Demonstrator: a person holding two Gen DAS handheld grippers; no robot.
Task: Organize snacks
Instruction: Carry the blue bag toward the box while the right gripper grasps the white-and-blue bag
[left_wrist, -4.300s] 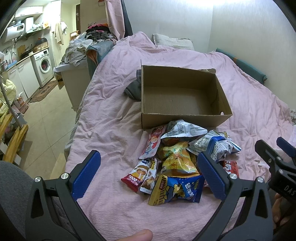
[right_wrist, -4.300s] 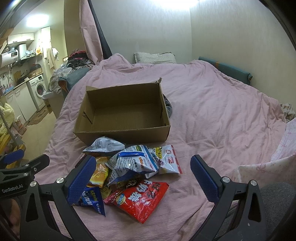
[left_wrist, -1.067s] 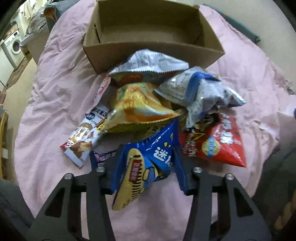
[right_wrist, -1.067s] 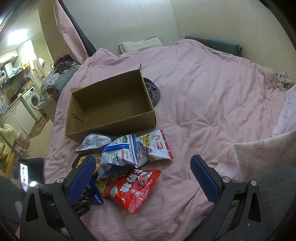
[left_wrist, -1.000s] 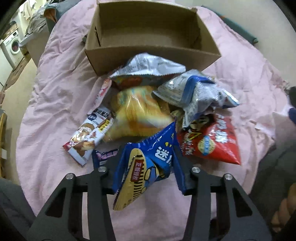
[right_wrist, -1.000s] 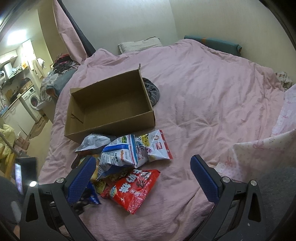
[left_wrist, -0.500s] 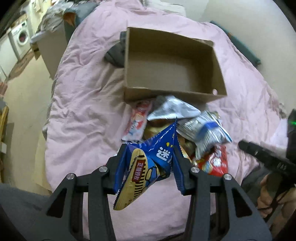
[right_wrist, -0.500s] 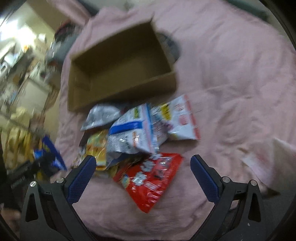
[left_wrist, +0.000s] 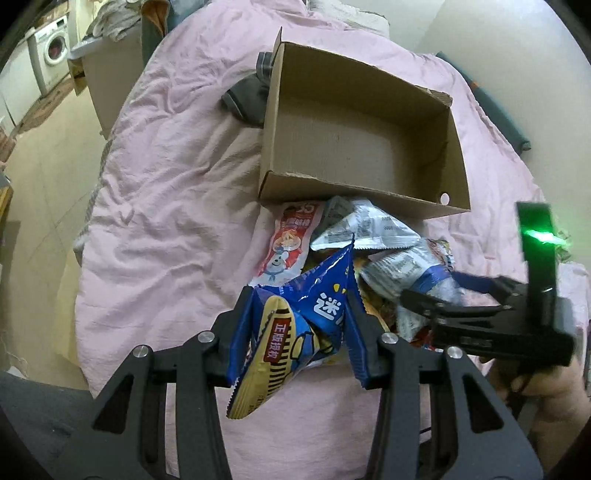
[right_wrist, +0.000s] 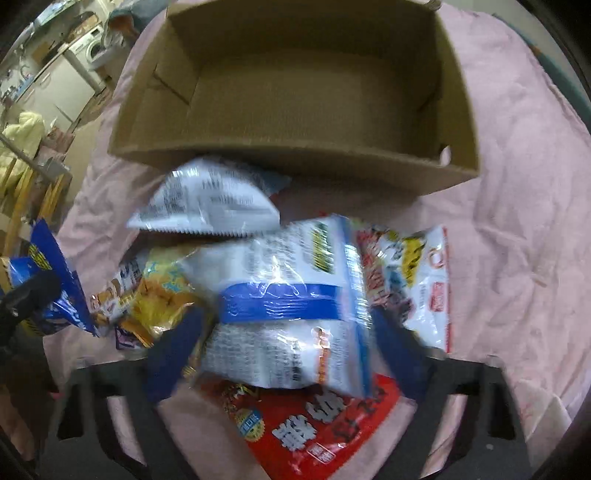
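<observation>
Left gripper (left_wrist: 299, 332) closed tight on a blue snack bag (left_wrist: 295, 328), held lifted above the pink bedspread (left_wrist: 166, 221), bag crumpled between the pads and hanging down toward the camera. Right gripper (right_wrist: 288, 354), frame blurred: jaws spread wide, one to each side of a white-and-blue snack bag (right_wrist: 288, 314); cannot tell whether the pads touch it. Under that bag a red packet (right_wrist: 314, 432) lies flat; to its left a yellow bag (right_wrist: 162, 295); to its right a white packet with cartoon print (right_wrist: 417, 280); beyond it a silver-white bag (right_wrist: 207, 203) up against the box front. A long pink-and-white packet (left_wrist: 288, 240) sits at the pile's left edge. Beyond the pile, open cardboard box (left_wrist: 362, 125) on the bedspread, nothing inside. Grey cloth (left_wrist: 247, 99) just behind the box's left corner. Far left, tiled floor and a washing machine (left_wrist: 55, 55).
</observation>
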